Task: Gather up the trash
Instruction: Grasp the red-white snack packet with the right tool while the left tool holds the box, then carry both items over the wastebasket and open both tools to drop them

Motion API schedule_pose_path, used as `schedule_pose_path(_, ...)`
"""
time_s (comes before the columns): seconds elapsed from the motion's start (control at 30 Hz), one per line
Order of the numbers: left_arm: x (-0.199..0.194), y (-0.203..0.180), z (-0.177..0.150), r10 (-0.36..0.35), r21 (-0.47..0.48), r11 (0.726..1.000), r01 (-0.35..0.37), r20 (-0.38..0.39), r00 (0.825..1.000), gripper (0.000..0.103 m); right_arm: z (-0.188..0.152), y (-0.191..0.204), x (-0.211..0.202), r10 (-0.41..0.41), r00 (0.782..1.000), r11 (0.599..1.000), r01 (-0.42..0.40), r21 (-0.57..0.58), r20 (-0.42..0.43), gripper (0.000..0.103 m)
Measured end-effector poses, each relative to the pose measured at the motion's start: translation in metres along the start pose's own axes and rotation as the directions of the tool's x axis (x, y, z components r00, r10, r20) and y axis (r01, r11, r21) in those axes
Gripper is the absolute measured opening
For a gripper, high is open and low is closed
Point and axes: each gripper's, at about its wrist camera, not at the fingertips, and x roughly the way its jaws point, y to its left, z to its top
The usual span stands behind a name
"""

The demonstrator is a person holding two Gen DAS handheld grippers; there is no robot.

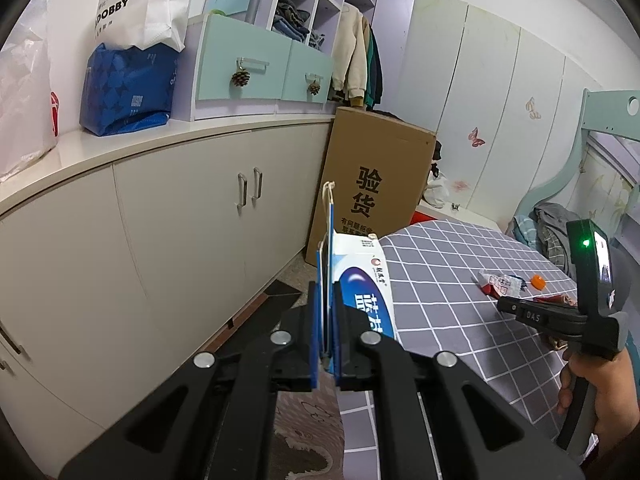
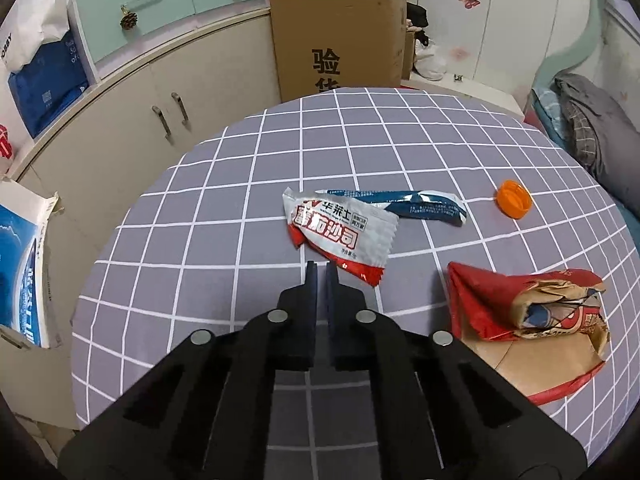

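Observation:
My left gripper [image 1: 327, 284] is shut on the edge of a blue and white paper bag [image 1: 362, 276], held upright beside the table's left edge; the bag also shows at the left of the right wrist view [image 2: 24, 264]. My right gripper [image 2: 321, 270] is shut and empty, just above the grey checked tablecloth [image 2: 240, 208]. Right in front of its tips lies a red and white sauce packet [image 2: 340, 232]. Behind that lies a blue and white wrapper [image 2: 404, 202]. An orange bottle cap [image 2: 515, 199] sits to the right. A crumpled red paper bag [image 2: 528, 320] lies at right.
A cream cabinet [image 1: 160, 232] with a counter runs along the left, bearing blue and white bags [image 1: 128, 92]. A tall cardboard box [image 2: 340, 40] stands behind the table. A bed with clothes [image 2: 580, 120] is at the right.

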Motion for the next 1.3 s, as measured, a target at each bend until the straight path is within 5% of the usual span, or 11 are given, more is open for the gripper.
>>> schedule_pose_path(0.23,-0.001,0.005,0.002,0.004,-0.009,1.0,-0.004,0.003,1.0,0.005,0.008,-0.006,-0.014,0.038,0.997,0.999,-0.041,0.035,0.061,0.007)
schedule_pose_path(0.3,-0.001,0.007,0.002,0.005,-0.017,1.0,-0.005,0.003,1.0,0.005,0.014,-0.006,-0.016,0.013,0.997,1.0,-0.015,0.016,0.072,0.039)
schedule_pose_path(0.33,0.0,0.008,0.003,0.005,-0.019,1.0,-0.005,0.003,1.0,0.005,0.016,-0.004,-0.017,0.002,0.997,1.0,-0.002,-0.001,0.079,0.072)
schedule_pose_path(0.6,0.014,0.011,0.002,0.02,-0.033,0.999,-0.02,-0.012,1.0,0.005,0.028,0.017,0.019,-0.063,0.997,0.985,0.068,-0.156,0.038,0.072)
schedule_pose_path(0.63,0.016,0.012,0.002,0.023,-0.035,0.999,-0.023,-0.015,1.0,0.005,0.028,0.017,0.025,-0.065,0.998,0.985,0.068,-0.161,0.022,0.068)
schedule_pose_path(0.7,0.019,0.014,0.001,0.029,-0.041,0.999,-0.029,-0.021,0.999,0.005,0.031,0.015,0.029,-0.027,1.0,0.989,0.026,-0.143,-0.003,0.032)
schedule_pose_path(0.9,0.022,0.023,0.0,0.04,-0.053,0.998,-0.041,-0.026,0.999,0.005,0.031,0.028,0.026,-0.048,0.999,0.984,0.046,-0.17,-0.007,0.022)
schedule_pose_path(1.07,0.019,0.042,-0.007,0.056,-0.069,0.996,-0.059,-0.042,0.998,0.005,0.019,0.06,-0.001,0.1,0.995,0.982,-0.096,-0.163,0.018,0.019)
schedule_pose_path(1.3,0.018,0.1,-0.028,0.111,-0.134,0.983,-0.126,-0.115,0.987,0.005,-0.014,0.171,-0.047,0.368,0.929,0.899,-0.346,-0.266,0.036,0.019)
